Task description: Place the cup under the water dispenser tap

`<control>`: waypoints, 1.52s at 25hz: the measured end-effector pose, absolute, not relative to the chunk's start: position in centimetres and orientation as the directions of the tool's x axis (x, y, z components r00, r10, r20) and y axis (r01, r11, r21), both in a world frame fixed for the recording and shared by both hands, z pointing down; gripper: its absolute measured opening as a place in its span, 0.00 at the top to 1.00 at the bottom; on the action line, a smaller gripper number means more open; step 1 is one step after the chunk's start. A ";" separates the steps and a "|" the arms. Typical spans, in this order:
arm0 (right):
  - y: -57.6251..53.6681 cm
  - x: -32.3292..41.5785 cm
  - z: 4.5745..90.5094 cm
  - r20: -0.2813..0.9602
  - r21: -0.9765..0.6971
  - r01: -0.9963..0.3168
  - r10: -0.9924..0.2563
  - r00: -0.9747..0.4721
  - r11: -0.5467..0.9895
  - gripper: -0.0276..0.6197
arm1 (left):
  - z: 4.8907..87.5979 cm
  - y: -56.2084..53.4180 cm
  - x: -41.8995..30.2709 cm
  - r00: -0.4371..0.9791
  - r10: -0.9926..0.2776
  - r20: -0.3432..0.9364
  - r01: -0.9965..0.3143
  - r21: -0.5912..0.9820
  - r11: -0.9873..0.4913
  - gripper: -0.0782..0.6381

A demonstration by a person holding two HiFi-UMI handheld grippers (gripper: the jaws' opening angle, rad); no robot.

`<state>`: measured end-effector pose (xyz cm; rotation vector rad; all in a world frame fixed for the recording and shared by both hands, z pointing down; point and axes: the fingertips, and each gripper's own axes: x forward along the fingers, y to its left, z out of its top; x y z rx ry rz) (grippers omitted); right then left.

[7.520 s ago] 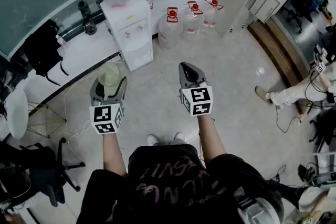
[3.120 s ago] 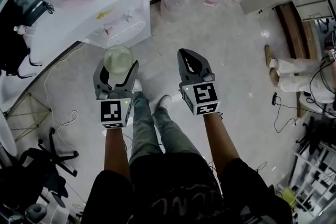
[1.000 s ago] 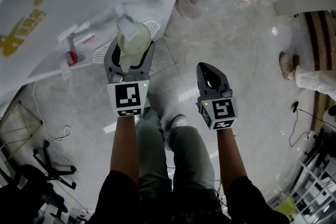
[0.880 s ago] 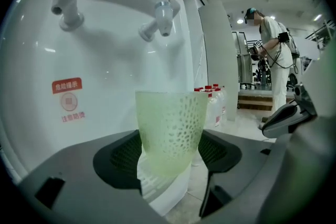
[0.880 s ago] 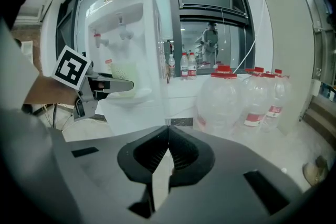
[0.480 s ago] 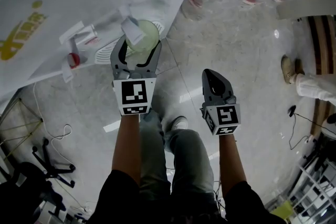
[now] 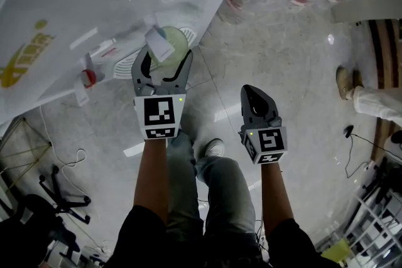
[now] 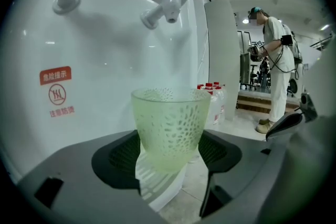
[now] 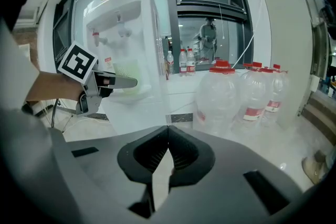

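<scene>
Your left gripper (image 7: pixel 164 63) is clamped on the pale green cup (image 8: pixel 170 126). The cup stands upright, mouth up, below the dispenser's (image 8: pixel 105 55) white tap (image 8: pixel 164 6) and over the drip grille (image 8: pixel 156 180). Your right gripper (image 9: pixel 167 159) is closed and empty above the pale tiled floor (image 7: pixel 286 63), with water bottles (image 9: pixel 239 98) beyond.

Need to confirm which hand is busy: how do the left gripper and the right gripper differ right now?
The left gripper has its jaws shut on the pale green dimpled plastic cup; the right gripper has its jaws closed together on nothing. The left gripper is at the white water dispenser, with the cup roughly under its tap; the right gripper hangs over the floor, off to the side. Both are dark grey.
</scene>
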<state>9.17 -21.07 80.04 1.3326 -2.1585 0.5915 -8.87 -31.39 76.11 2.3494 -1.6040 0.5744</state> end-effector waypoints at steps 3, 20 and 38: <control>-21.2 9.2 80.0 0.640 -0.089 -0.905 -0.673 -0.371 0.415 0.93 | 76.2 -31.3 -8.7 0.328 -0.833 0.446 -0.924 -0.033 -0.382 0.41; -20.4 9.0 78.2 0.632 -0.066 -0.902 -0.682 -0.368 0.426 0.93 | 76.3 -28.3 -10.8 0.287 -0.832 0.475 -0.937 -0.042 -0.347 0.36; -16.8 9.1 67.0 0.609 -0.071 -0.900 -0.695 -0.381 0.431 0.93 | 66.3 -21.3 -11.2 0.248 -0.843 0.477 -0.956 -0.020 -0.292 0.60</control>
